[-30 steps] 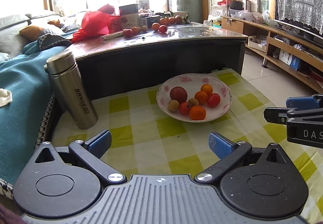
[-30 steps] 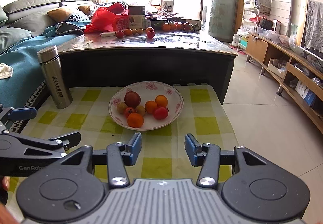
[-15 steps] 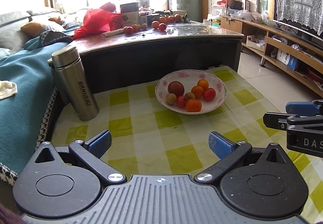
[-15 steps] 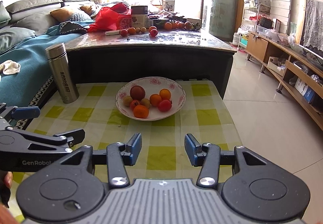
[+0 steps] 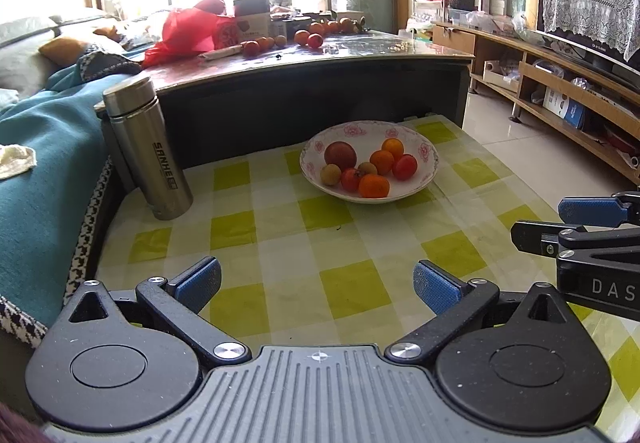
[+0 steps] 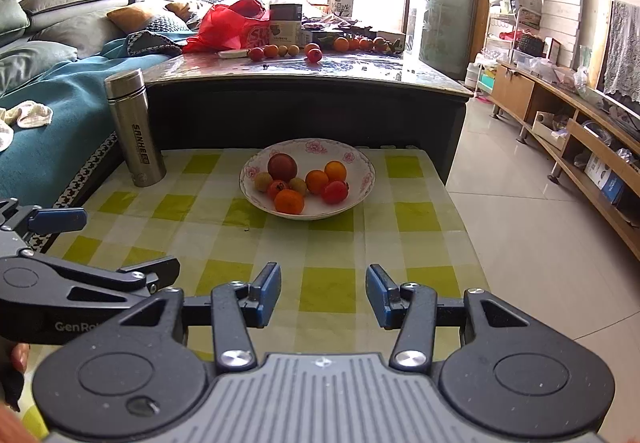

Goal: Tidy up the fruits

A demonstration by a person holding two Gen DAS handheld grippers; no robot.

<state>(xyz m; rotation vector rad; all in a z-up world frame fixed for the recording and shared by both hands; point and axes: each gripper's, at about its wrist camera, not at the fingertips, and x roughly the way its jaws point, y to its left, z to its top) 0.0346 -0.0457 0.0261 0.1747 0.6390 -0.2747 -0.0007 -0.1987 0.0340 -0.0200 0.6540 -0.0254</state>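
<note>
Living room with a sofa (image 6: 60, 91) to the left of both claws and a dark coffee table (image 6: 304, 83) far ahead, where more fruit lies loose on top. Below it, directly in front of the claws, is the low table (image 6: 328, 283) with a yellow-green checked cloth.

On this table a steel flask (image 5: 148, 147) stands upright, ahead and to the left of the left claw (image 5: 316, 279). A flowered bowl (image 5: 428, 151) sits ahead of both claws, well apart from them, a little right of centre for the left claw and nearly centred for the right claw (image 6: 323, 289).

Both claws hover above the near part of the cloth. The left one is spread wide and holds nothing; the right one is about half open, also with nothing between its pads.

Inside the bowl, from big to small: a dark red fruit (image 6: 282, 166) at the back, three oranges (image 6: 289, 201), two tomatoes (image 6: 335, 192), and two small pale fruits (image 6: 263, 181) that I cannot name. They touch each other in a tight group.

I think the fruits are light and round, so they can roll away when a neighbour is lifted. The tomatoes look soft and smooth; they need a gentle squeeze. The oranges are firmer. It seems best to take each fruit across its widest middle, coming from above, beginning with the front orange because it is nearest and free on one side. The bowl looks like ceramic and may slide or chip if pushed.
</note>
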